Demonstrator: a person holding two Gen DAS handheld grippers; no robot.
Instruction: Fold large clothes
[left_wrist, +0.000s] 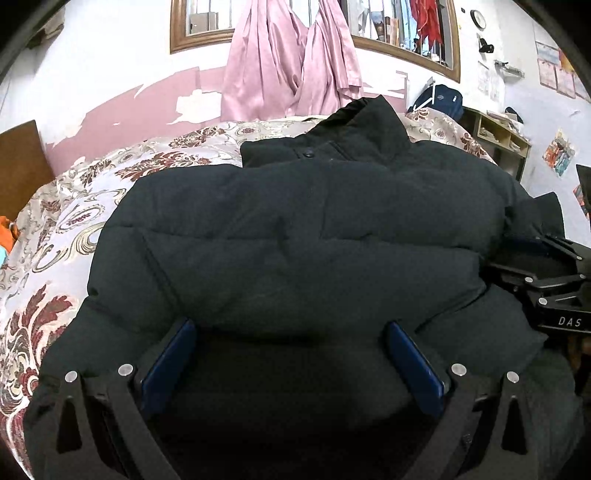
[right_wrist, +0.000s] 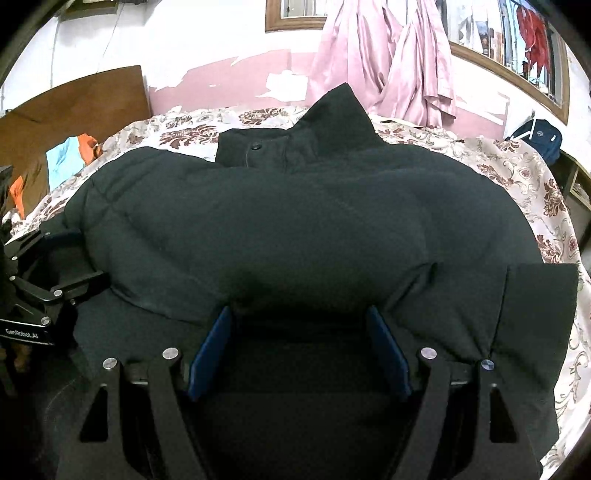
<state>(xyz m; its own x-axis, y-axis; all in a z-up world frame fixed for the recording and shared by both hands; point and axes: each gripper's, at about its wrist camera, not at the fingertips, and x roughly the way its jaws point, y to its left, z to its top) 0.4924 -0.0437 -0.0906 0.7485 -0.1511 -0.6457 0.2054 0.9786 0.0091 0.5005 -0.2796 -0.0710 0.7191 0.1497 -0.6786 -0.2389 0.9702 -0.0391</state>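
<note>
A large black puffer jacket (left_wrist: 295, 221) lies across the floral bedspread (left_wrist: 74, 206), its collar (right_wrist: 340, 114) standing up at the far end. A sleeve end (right_wrist: 539, 295) lies flat on the right. My left gripper (left_wrist: 291, 330) is low over the jacket's near edge with its blue pads (left_wrist: 173, 362) wide apart. Dark fabric lies under and between them, and nothing is pinched. My right gripper (right_wrist: 298, 315) is beside it to the right, also low over the near edge, blue pads (right_wrist: 388, 354) spread wide with only loose fabric between. Each gripper shows at the side of the other's view (left_wrist: 554, 284) (right_wrist: 44, 291).
The bedspread (right_wrist: 517, 173) shows around the jacket at left, far and right. A wooden headboard (right_wrist: 74, 107) with orange and blue clothes (right_wrist: 70, 155) is at far left. Pink curtains (left_wrist: 288, 59) hang on the back wall. A blue backpack (left_wrist: 443, 99) and a shelf (left_wrist: 498, 133) stand at the right.
</note>
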